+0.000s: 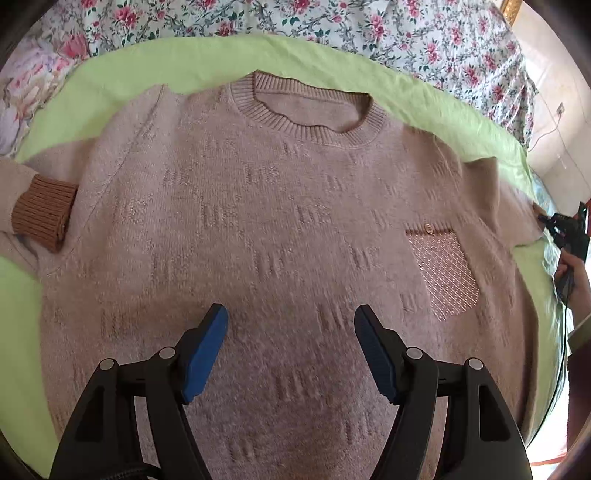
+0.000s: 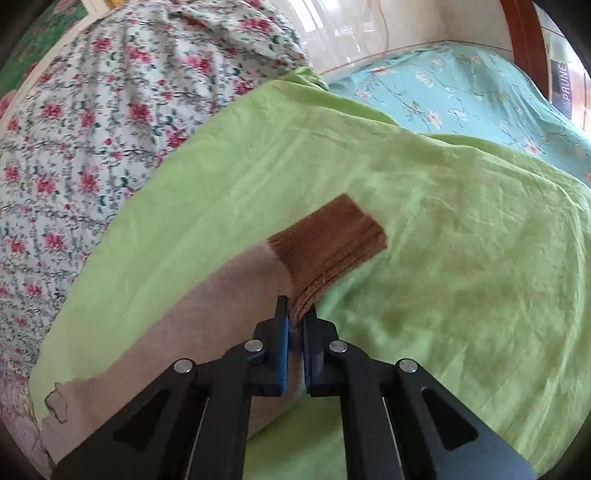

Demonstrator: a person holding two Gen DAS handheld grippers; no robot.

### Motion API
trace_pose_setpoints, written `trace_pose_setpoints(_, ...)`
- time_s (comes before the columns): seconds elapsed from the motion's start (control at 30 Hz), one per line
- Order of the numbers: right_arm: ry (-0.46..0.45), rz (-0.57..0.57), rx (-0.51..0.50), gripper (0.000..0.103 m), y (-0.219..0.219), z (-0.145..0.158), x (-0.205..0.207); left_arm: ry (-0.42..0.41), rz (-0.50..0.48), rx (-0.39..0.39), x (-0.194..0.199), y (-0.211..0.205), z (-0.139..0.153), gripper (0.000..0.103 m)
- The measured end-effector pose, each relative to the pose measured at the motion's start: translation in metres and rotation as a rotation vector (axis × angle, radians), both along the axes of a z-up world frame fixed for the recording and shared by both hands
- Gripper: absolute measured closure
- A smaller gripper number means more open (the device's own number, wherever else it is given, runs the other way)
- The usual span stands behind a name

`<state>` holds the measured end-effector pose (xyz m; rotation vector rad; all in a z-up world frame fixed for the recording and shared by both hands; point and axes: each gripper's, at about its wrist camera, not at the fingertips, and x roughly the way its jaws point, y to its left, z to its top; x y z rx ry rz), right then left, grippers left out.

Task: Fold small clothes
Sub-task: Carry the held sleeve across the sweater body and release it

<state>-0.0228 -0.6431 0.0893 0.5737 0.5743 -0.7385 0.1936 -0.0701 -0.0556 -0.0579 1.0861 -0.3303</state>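
Observation:
A pinkish-beige knit sweater (image 1: 280, 221) lies flat, front up, on a green sheet (image 1: 207, 62), collar at the far side. It has a shiny chest pocket (image 1: 443, 269) and brown ribbed cuffs. One sleeve is folded in, with its cuff (image 1: 42, 210) at the left. My left gripper (image 1: 291, 317) is open and empty, hovering over the sweater's lower body. My right gripper (image 2: 297, 314) is shut on the edge of the other sleeve's brown cuff (image 2: 328, 243), which lies out on the green sheet (image 2: 443, 221). The right gripper (image 1: 565, 229) also shows at the far right of the left wrist view.
A floral bedspread (image 1: 406, 33) lies bunched beyond the green sheet and also shows in the right wrist view (image 2: 92, 129). A turquoise floral sheet (image 2: 461, 85) covers the bed further off. A wall and wooden bed frame (image 2: 524, 33) stand behind.

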Motion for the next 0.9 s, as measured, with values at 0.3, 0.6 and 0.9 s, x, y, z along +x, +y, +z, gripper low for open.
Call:
trace_pose_setpoints(0.3, -0.09, 0.45, 0.06, 0.096, 0.192, 0.024, 0.053, -0.011, 0.021, -0.044, -0.017, 0.019, 0.011, 0.031)
trace_pose_setpoints(0.6, -0.055, 0.812, 0.303, 0.096, 0.387, -0.039, 0.146, -0.027, 0.057, -0.104, -0.038, 0.06, 0.016, 0.031)
trace_pose_setpoints(0.9, 0.07, 0.961, 0.394, 0.096, 0.476, -0.106, 0.202, -0.019, 0.045, -0.178, -0.039, 0.076, 0.009, 0.028)
